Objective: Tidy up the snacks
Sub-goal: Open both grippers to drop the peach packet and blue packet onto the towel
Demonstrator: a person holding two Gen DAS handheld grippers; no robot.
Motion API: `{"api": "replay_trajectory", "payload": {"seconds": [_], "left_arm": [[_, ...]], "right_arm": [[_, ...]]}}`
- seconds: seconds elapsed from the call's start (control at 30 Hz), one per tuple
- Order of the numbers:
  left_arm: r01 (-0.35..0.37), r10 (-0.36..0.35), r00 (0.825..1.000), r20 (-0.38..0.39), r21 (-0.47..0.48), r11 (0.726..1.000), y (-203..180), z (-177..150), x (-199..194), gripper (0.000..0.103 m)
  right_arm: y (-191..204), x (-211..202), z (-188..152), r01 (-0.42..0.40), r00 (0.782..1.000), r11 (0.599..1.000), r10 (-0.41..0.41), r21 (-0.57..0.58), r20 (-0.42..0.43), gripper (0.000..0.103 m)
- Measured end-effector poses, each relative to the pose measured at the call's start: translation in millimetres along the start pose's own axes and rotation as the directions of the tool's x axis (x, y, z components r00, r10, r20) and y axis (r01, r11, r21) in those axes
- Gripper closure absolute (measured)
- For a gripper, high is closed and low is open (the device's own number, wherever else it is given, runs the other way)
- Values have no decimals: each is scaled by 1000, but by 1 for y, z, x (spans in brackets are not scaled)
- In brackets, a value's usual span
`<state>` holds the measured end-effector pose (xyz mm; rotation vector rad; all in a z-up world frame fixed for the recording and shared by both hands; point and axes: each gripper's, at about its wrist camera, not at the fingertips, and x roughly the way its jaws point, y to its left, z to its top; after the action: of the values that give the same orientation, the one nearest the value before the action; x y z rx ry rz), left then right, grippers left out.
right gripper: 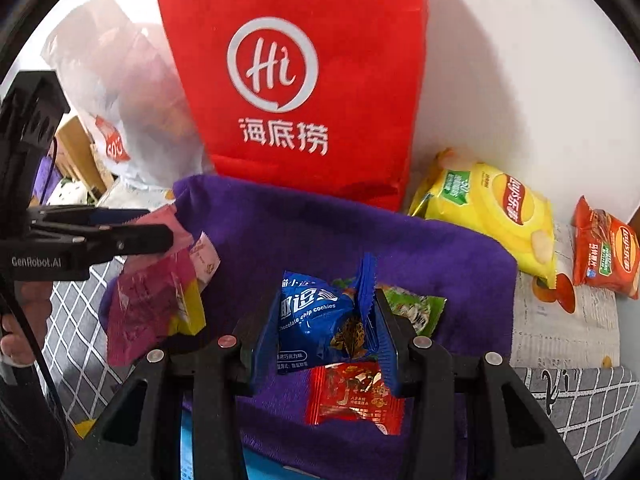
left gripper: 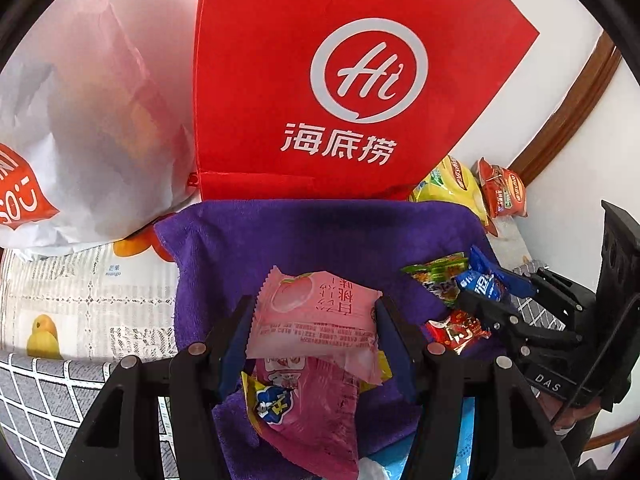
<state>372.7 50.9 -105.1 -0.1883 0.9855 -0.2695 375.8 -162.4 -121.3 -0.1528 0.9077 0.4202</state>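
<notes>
My left gripper point(left gripper: 314, 320) is shut on a pink peach snack packet point(left gripper: 316, 314), held above a purple cloth point(left gripper: 312, 232). A darker pink packet with a yellow label point(left gripper: 304, 412) lies under it. My right gripper point(right gripper: 326, 320) is shut on a blue chocolate chip cookie packet point(right gripper: 316, 320) over the same cloth point(right gripper: 300, 232). A red packet point(right gripper: 356, 396) and a green packet point(right gripper: 416, 306) lie below it. The right gripper also shows in the left wrist view point(left gripper: 492, 296), and the left gripper in the right wrist view point(right gripper: 160, 236).
A tall red bag point(left gripper: 320, 80) stands behind the cloth, with a white plastic bag point(left gripper: 80, 140) to its left. A yellow chip bag point(right gripper: 492, 216) and an orange chip bag point(right gripper: 608, 248) lie at the right by the wall. A grid-patterned cover point(left gripper: 48, 392) lies underneath.
</notes>
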Motion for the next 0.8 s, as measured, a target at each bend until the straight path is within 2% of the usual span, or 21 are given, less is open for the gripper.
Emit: {"api": "replay_trajectory", "payload": {"seconds": [0.43,0.8], "left_arm": [[-2,2,1000,-16,-3,1000,-1,-1,11,45],[10,-9,1000,-16,18,1000,-6,0,15,42]], "right_arm": [[2,12,-3,14,998,1000,-16,-28,-66,58],[7,13,1,45,998,999,-47,-28,-47,55]]}}
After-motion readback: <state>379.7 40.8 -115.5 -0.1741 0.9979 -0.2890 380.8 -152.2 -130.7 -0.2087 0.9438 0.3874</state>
